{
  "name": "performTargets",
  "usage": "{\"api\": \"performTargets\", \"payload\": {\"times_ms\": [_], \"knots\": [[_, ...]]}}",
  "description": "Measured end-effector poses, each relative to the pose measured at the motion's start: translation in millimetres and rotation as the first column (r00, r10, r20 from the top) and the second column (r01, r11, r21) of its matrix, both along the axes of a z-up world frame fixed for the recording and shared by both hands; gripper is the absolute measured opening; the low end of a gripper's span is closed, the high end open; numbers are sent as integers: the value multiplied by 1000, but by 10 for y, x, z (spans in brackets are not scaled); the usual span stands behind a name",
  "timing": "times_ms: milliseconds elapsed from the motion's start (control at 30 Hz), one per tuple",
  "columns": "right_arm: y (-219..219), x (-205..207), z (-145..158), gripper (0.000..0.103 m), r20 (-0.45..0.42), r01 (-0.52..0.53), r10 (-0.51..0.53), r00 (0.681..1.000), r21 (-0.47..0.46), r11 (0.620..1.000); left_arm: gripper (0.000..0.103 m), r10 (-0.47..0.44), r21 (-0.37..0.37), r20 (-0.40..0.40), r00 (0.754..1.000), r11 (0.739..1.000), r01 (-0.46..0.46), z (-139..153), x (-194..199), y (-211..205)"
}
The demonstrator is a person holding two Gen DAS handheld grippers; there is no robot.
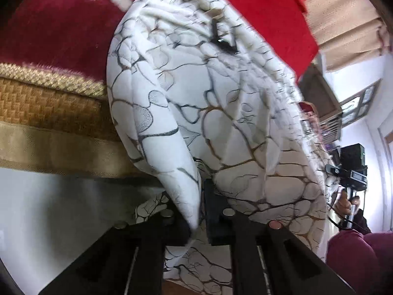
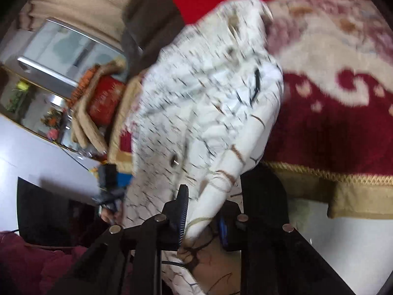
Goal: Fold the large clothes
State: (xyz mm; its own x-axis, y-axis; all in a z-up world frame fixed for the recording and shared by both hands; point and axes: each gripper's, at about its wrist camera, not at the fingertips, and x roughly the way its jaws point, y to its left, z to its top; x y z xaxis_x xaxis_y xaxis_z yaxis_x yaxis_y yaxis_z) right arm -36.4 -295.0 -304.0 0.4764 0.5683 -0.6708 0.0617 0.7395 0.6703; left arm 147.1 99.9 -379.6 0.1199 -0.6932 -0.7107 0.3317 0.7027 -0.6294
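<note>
A white garment (image 1: 221, 113) printed with black and gold vein lines hangs bunched in front of both cameras, over the edge of a bed. In the left wrist view, a rolled fold of it runs down between the black fingers (image 1: 218, 211), and my left gripper (image 1: 197, 216) is shut on that fold. In the right wrist view, the same garment (image 2: 203, 103), blurred, narrows to a fold clamped by my right gripper (image 2: 208, 216). The right gripper (image 1: 350, 172) also shows at the far right of the left wrist view, with a hand (image 1: 343, 204) on its handle.
A dark red blanket (image 2: 331, 127) with cream patterns and a gold braided edge covers the bed. A bright red cloth (image 1: 265, 12) lies beyond the garment. A beige curtain (image 1: 343, 14), a window (image 1: 361, 100) and white walls stand behind. A maroon sleeve (image 1: 356, 258) is close by.
</note>
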Motion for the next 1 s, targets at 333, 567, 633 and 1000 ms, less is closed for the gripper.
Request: {"api": "performTargets", "payload": {"times_ms": [333, 567, 633, 1000], "knots": [[-18, 93, 16, 22, 9, 18, -18, 1000, 73, 997, 4, 17, -88, -11, 1000, 996, -18, 88, 104, -162], [-12, 445, 378, 18, 138, 22, -49, 989, 188, 982, 5, 42, -276, 166, 985, 961, 5, 1000, 216, -153], [-44, 594, 445, 18, 156, 23, -57, 986, 209, 978, 5, 28, -280, 218, 976, 959, 35, 1276, 356, -260], [-271, 1166, 306, 21, 49, 49, -60, 997, 188, 981, 6, -53, -233, 231, 971, 967, 108, 1496, 834, -321]]}}
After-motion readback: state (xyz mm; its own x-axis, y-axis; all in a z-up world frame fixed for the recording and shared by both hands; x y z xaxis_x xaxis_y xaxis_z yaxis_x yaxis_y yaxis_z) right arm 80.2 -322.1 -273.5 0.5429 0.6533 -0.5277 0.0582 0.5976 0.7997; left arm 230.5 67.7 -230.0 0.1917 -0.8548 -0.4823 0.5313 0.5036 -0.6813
